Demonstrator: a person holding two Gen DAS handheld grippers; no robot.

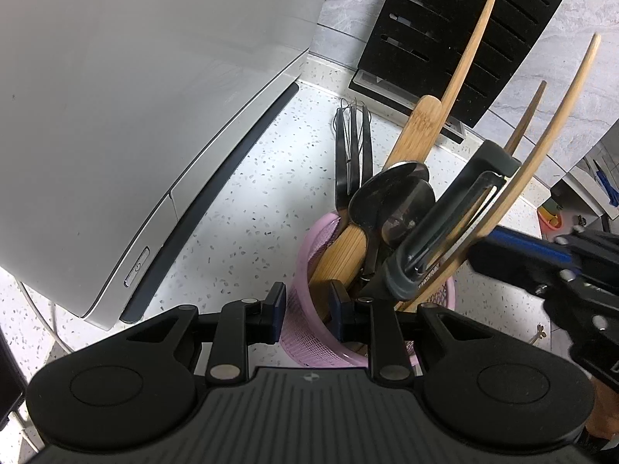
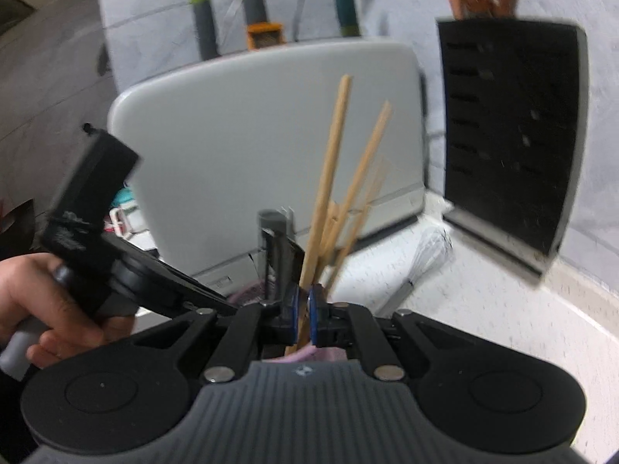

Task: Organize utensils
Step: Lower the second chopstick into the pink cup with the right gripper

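Note:
A pink mesh utensil basket (image 1: 309, 321) stands on the speckled counter. It holds a wide wooden spatula (image 1: 421, 123), a black spoon (image 1: 387, 197), a black slotted turner (image 1: 354, 154), a grey peeler (image 1: 445, 228) and thin wooden utensils. My left gripper (image 1: 307, 303) is shut on the basket's near rim, one pad inside and one outside. From the right, my right gripper (image 1: 495, 247) reaches to the long thin wooden utensil (image 1: 549, 135). In the right wrist view that wooden utensil (image 2: 329, 162) runs down between the pads of the right gripper (image 2: 304, 319), which close narrowly on it above the basket (image 2: 305, 355).
A large grey appliance (image 1: 135, 116) stands close on the basket's left. A black knife block (image 1: 456, 31) leans at the back wall. A wire whisk (image 2: 425, 247) lies on the counter behind the basket. A hand (image 2: 35, 297) holds the left gripper's handle.

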